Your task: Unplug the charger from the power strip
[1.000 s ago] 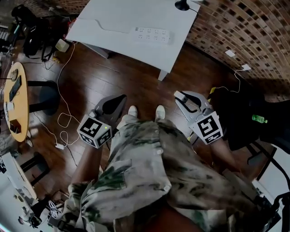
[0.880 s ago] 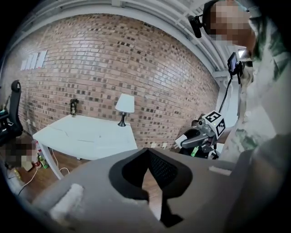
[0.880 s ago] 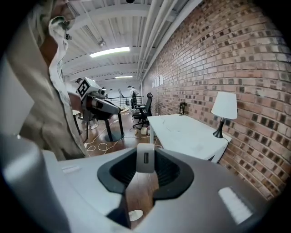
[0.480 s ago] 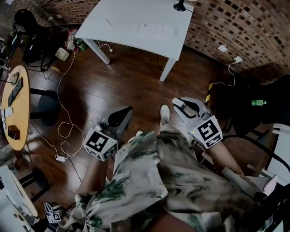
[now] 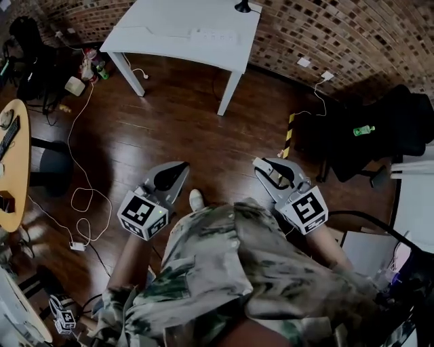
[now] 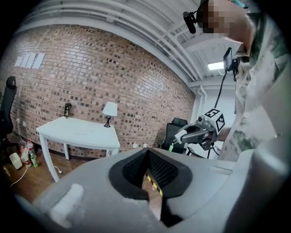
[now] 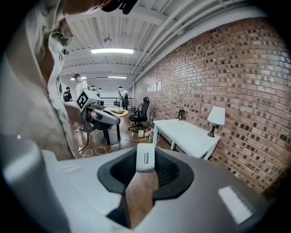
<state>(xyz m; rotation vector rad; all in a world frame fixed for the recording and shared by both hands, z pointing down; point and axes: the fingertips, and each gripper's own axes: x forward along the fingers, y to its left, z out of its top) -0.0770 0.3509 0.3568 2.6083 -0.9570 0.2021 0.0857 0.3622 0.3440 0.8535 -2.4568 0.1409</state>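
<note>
The white power strip [image 5: 215, 35] lies on the white table [image 5: 163, 27] at the far end of the room, well away from both grippers. My right gripper [image 5: 268, 168] is shut on a small white charger block [image 7: 145, 158] with a slot in its face; the block shows as a white tip [image 5: 261, 162] in the head view. My left gripper [image 5: 178, 169] hangs over the wooden floor with its jaws shut and nothing between them [image 6: 146, 157]. Both grippers are held low in front of the person's legs. No cable shows on the charger.
A black lamp base [image 5: 243, 7] stands on the table's far corner. A black chair [image 5: 380, 135] with a green bottle [image 5: 363, 130] is at the right, near wall sockets [image 5: 327, 75]. White cable [image 5: 85, 196] loops on the floor at left, beside a round wooden table [image 5: 10, 169].
The table and power strip have slid up and away in the head view as the person steps back. Both grippers keep their pose; the right one still holds the charger.
</note>
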